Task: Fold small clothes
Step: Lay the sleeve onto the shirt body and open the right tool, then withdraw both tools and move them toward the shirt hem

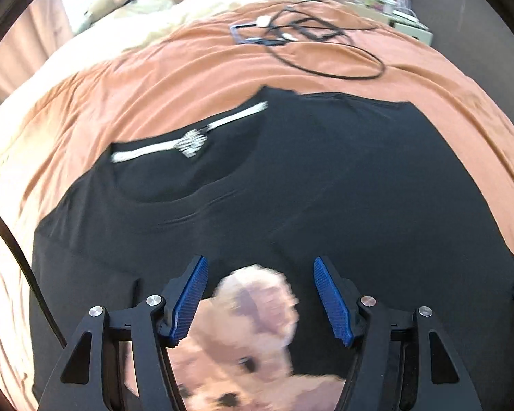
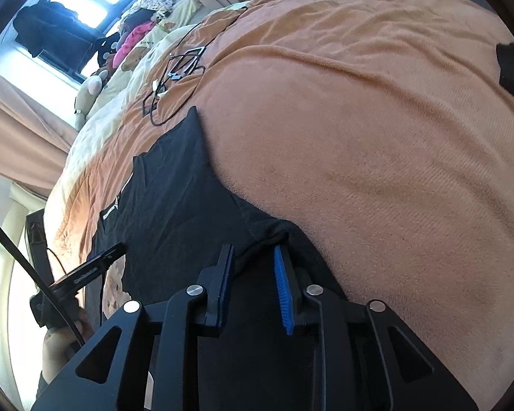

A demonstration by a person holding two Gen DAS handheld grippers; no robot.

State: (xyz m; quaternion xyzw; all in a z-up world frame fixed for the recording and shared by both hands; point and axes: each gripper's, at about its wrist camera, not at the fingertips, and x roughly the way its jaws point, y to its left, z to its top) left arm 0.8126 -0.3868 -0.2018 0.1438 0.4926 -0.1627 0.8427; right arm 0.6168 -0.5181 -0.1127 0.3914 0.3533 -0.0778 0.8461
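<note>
While lying spread across the orange blanket [image 1: 325, 58], a black T-shirt [image 1: 325, 185] is being gripped at one edge by the right gripper [image 2: 253, 267].

Seen from the left wrist view, the shirt is lying mostly flat with its round neckline facing away, a pale strip with a small label [image 1: 190, 144] showing inside the collar, and a teddy-bear print [image 1: 250, 325] showing on the fabric nearest the camera. The left gripper [image 1: 260, 298] is hovering over that print with its blue-padded jaws standing wide apart and nothing pinched between them. In the right wrist view, the right gripper's jaws are standing narrow, with a bunched fold of the shirt's hem rising between the pads. A tangle of black cables [image 1: 311, 37] is resting on the blanket well beyond the shirt.
</note>
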